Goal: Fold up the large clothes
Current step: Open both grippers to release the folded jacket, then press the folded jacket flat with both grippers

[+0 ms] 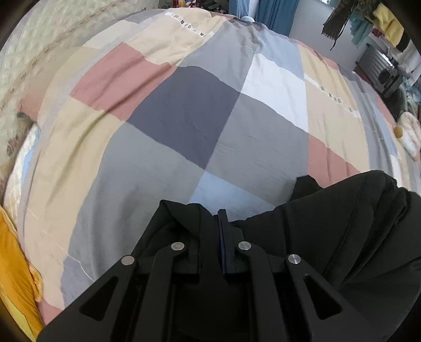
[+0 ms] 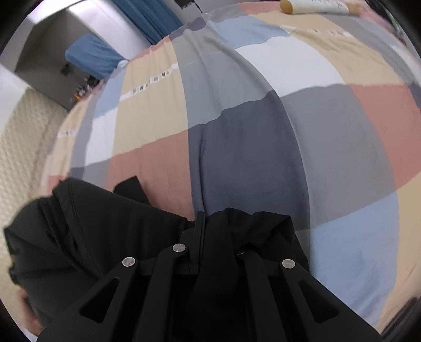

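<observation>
A large black garment (image 1: 355, 223) hangs between my two grippers above a patchwork bedspread (image 1: 184, 110). My left gripper (image 1: 213, 223) is shut on a bunched edge of the garment, and the cloth runs off to the right. In the right wrist view my right gripper (image 2: 213, 226) is shut on another edge of the same black garment (image 2: 92, 229), which spreads to the left. Cloth drapes over both grippers' fingers and hides most of them.
The bedspread (image 2: 250, 147) has pink, beige, grey, blue and white squares. A quilted cream headboard (image 1: 31, 52) is at the left, a yellow cloth (image 1: 15, 263) at the lower left. A cream roll (image 2: 315, 6) lies at the bed's far edge. Blue curtains (image 2: 155, 18) hang beyond.
</observation>
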`<control>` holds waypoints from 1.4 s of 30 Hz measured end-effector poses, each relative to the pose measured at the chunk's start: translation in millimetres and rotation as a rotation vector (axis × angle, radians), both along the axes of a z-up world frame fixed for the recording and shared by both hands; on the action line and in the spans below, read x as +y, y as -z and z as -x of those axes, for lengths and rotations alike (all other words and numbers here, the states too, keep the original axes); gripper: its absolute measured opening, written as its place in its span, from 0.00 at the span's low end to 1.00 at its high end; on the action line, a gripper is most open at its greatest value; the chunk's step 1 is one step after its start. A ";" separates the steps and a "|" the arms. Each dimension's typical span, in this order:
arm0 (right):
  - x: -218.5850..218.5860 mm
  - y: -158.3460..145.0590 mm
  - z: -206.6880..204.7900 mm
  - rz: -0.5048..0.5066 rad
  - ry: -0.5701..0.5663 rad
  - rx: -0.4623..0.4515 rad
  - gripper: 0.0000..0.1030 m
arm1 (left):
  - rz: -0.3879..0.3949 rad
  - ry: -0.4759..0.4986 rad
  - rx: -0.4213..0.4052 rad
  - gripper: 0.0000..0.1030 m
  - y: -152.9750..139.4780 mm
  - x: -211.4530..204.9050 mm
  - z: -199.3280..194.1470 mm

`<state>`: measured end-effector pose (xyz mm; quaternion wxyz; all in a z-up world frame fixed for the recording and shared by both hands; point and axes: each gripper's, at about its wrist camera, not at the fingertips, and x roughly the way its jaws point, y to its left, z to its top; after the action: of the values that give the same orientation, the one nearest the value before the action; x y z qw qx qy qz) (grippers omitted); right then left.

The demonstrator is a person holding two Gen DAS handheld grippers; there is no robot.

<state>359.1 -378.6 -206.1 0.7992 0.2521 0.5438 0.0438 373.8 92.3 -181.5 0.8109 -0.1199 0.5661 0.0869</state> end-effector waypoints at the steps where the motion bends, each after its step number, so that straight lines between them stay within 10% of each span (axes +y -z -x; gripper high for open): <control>1: -5.2 -2.7 5.2 -0.037 0.005 -0.004 0.05 | 0.011 0.000 -0.002 0.11 -0.2 0.1 4.0; 8: -23.4 -45.2 44.6 -0.131 -0.026 -0.045 0.20 | 0.212 -0.005 -0.010 0.25 -18.9 20.7 43.1; 12: -22.7 -86.2 67.7 -0.076 -0.034 -0.096 0.52 | 0.296 0.001 -0.060 0.82 -53.8 33.6 66.0; 14: -21.0 -117.0 81.3 -0.020 -0.031 -0.163 0.70 | 0.255 0.018 -0.114 0.82 -77.0 32.0 76.6; 21: 35.6 -169.7 106.2 0.162 -0.124 -0.358 0.74 | 0.091 0.203 -0.362 0.82 -130.5 -31.4 104.6; 34: 163.0 -59.8 79.0 0.412 -0.226 -0.448 0.75 | -0.105 0.304 -0.420 0.82 -46.7 -120.4 67.3; 42: 168.8 -31.1 39.0 0.406 -0.219 -0.432 0.75 | -0.068 0.279 -0.400 0.82 -22.2 -111.3 43.7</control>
<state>320.1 -209.7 -174.9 0.9208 0.0122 0.3830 0.0727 330.1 -19.0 -159.2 0.9146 -0.0279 0.4020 -0.0324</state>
